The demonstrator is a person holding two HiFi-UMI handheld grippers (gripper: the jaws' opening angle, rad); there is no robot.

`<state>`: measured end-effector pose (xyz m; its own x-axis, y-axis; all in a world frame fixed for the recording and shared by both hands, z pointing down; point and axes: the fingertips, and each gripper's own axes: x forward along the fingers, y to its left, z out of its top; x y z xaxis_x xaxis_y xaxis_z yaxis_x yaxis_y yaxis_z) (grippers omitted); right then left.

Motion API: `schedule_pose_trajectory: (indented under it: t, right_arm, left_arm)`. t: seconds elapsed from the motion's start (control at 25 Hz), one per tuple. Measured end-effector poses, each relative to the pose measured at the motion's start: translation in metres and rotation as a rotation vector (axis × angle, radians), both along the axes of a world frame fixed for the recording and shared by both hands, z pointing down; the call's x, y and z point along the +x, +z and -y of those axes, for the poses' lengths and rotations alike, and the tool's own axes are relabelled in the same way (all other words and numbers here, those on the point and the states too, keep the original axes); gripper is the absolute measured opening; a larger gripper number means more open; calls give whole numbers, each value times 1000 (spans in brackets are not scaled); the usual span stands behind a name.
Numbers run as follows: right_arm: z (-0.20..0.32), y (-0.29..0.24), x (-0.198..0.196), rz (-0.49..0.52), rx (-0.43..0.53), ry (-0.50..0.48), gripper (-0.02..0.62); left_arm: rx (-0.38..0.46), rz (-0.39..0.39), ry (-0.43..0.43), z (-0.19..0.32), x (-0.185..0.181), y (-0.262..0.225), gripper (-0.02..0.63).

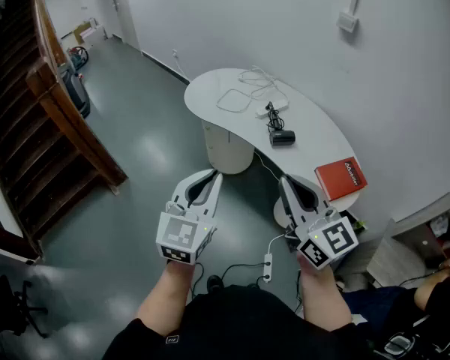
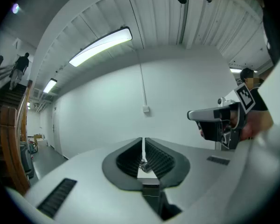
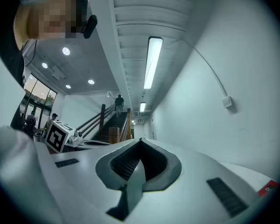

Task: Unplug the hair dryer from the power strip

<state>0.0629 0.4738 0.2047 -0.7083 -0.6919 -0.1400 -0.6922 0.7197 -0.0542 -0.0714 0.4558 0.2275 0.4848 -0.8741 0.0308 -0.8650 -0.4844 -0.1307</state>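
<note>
A black hair dryer [image 1: 283,137] lies on the white curved table [image 1: 210,88]. Its plug sits in a white power strip [image 1: 273,110], beside loops of white cable [image 1: 236,100]. My left gripper [image 1: 215,176] and right gripper [image 1: 283,179] hang side by side in the air short of the table, both shut and holding nothing. In the left gripper view the jaws [image 2: 143,141] meet, and a small dark hair dryer [image 2: 145,166] shows far off through the slit below them. The right gripper [image 3: 140,141] points slightly up at the wall and ceiling.
A red book [image 1: 341,178] lies at the table's near right end. A second white power strip [image 1: 268,267] with cables lies on the floor by my feet. A wooden staircase [image 1: 52,118] rises at the left. A grey cabinet [image 1: 420,238] stands at the right.
</note>
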Motion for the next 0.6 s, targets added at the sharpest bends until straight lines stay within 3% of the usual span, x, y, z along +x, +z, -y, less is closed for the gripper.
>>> schedule_pose_trajectory:
  t: [0.6]
  right_arm:
    - [-7,11,-45,17,-47,-20,34]
  left_arm:
    - [-29,-32,5,-14,-48,15,28]
